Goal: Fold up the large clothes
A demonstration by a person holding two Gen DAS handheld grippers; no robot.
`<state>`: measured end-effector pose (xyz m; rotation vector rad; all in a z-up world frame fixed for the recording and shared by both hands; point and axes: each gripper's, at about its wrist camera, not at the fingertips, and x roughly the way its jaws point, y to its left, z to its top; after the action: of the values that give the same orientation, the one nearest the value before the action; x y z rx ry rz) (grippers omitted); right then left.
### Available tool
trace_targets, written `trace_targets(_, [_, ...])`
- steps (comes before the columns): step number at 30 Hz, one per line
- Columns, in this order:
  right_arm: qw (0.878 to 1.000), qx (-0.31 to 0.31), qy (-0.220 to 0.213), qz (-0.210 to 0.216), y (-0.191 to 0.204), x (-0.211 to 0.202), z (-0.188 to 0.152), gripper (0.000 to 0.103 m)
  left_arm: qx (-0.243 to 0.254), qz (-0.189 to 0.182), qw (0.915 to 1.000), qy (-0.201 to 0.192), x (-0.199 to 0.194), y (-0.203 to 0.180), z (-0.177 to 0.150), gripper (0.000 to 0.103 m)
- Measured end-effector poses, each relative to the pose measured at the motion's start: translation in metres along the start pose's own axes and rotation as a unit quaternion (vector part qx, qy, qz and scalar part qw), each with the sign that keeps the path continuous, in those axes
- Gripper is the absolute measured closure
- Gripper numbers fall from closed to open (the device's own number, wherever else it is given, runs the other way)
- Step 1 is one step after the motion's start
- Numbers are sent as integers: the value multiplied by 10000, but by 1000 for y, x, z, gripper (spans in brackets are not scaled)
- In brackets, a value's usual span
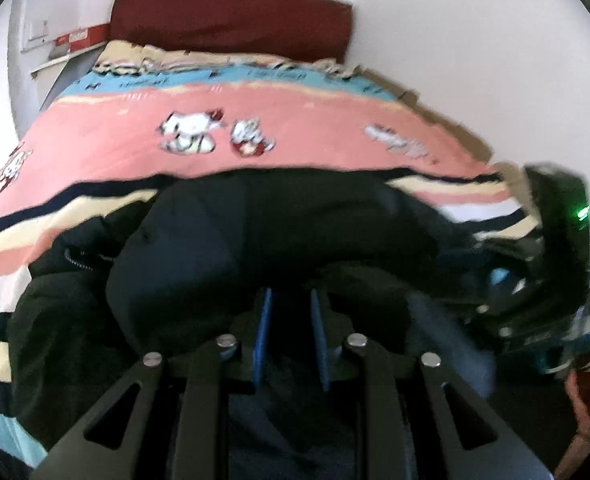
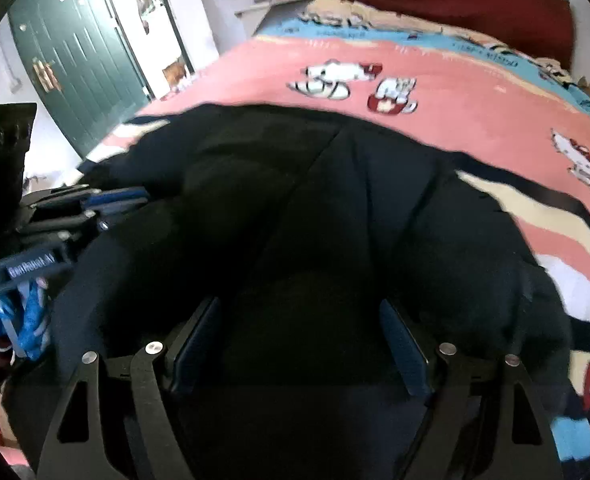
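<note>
Left wrist view has my left gripper pinched narrow on a fold of the black jacket heaped on the pink bedspread, while my right gripper straddles it, spread wide.

Your black garment runs off the bottom edge at 6 o'clock in both views, so you can't see its lower hem, and its folds merge into one dark mass. The bedspread beneath it is covered near you. The right gripper at 3 o'clock in the left view is smeared by blur. The cartoon prints are too soft to read.
</note>
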<state>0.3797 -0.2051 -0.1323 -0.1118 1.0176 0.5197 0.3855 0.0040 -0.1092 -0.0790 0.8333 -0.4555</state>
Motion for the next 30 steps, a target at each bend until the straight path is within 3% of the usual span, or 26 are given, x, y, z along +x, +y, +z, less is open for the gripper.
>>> trace_targets(2, [10000, 9, -33, 46, -1, -10, -5, 23, 74, -83, 9999, 16, -5, -9, -2, 73])
trace_targets(6, [9999, -131, 59, 45, -3, -18, -20, 23, 327, -94, 9980, 531, 18, -22, -27, 73])
trace_targets(9, [9995, -209, 213, 65, -4, -5, -29, 21, 465, 110, 9973, 562, 31, -28, -47, 73])
trace_targets(12, [9977, -441, 501, -138, 4, 22, -37, 20, 416, 127, 9968, 675, 43, -25, -52, 73])
trace_targets(18, [9974, -304, 607, -238, -1, 50, -40, 19, 506, 442, 9945, 801, 62, -27, -53, 73])
trace_targets(25, [9972, -164, 619, -392, 4, 25, -33, 19, 259, 354, 9964, 728, 26, -28, -44, 73])
trace_targets(30, [9993, -52, 274, -243, -3, -15, -28, 19, 178, 409, 9983, 387, -4, -15, -17, 71])
